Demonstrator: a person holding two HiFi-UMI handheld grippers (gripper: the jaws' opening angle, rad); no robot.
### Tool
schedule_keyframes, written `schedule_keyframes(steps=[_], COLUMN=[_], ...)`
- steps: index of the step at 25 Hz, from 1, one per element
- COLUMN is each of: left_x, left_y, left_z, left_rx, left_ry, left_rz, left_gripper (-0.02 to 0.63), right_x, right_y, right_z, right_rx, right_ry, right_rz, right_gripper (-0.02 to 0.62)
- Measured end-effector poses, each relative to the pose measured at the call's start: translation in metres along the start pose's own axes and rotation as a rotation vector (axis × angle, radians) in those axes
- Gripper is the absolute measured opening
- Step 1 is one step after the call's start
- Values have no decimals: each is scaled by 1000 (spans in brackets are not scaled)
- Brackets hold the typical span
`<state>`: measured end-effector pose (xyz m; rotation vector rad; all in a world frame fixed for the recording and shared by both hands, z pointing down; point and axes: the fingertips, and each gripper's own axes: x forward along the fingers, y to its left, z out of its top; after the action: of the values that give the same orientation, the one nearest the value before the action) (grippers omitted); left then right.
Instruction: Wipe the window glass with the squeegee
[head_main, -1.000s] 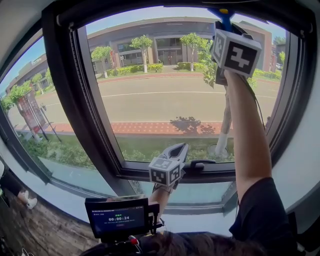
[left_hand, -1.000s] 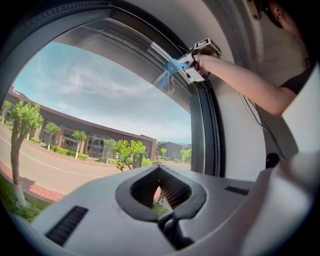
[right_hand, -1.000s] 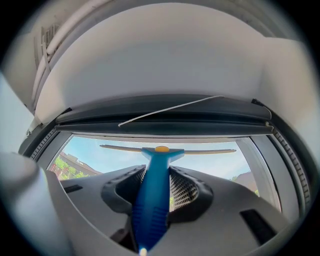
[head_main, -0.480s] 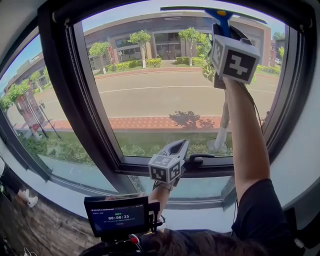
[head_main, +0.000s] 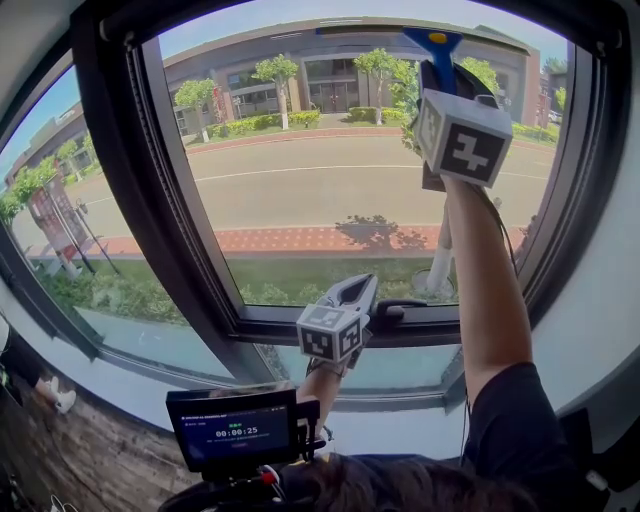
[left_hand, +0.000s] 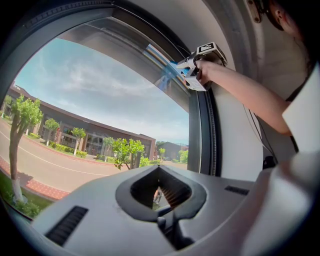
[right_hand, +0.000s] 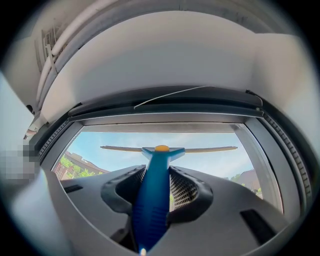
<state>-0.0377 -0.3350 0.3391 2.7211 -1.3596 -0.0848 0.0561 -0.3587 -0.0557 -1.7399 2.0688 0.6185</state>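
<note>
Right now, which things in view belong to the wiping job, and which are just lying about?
In the job: squeegee, right hand-held gripper shut on it, window glass.
Idle: left hand-held gripper, shut and empty; window latch; timer screen.

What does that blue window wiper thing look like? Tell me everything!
The squeegee has a blue plastic-looking handle with a yellow spot where it meets a long, thin blade, making a T. The right gripper clamps the handle, pointing it upward. The blade lies level near the top of the window glass, under the dark frame.
</note>
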Motion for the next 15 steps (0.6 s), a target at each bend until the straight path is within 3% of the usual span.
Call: schedule_keyframes(steps=[15], left_x=[-4], left_y=[2], left_z=[-9], left_rx=[-16], left_ry=[8], left_rz=[2], left_gripper=[2], right_x=[-25], right_y=[7], right_z=[-49], right_rx=[48], right_ry=[39], right_rz=[12], right_gripper=[141])
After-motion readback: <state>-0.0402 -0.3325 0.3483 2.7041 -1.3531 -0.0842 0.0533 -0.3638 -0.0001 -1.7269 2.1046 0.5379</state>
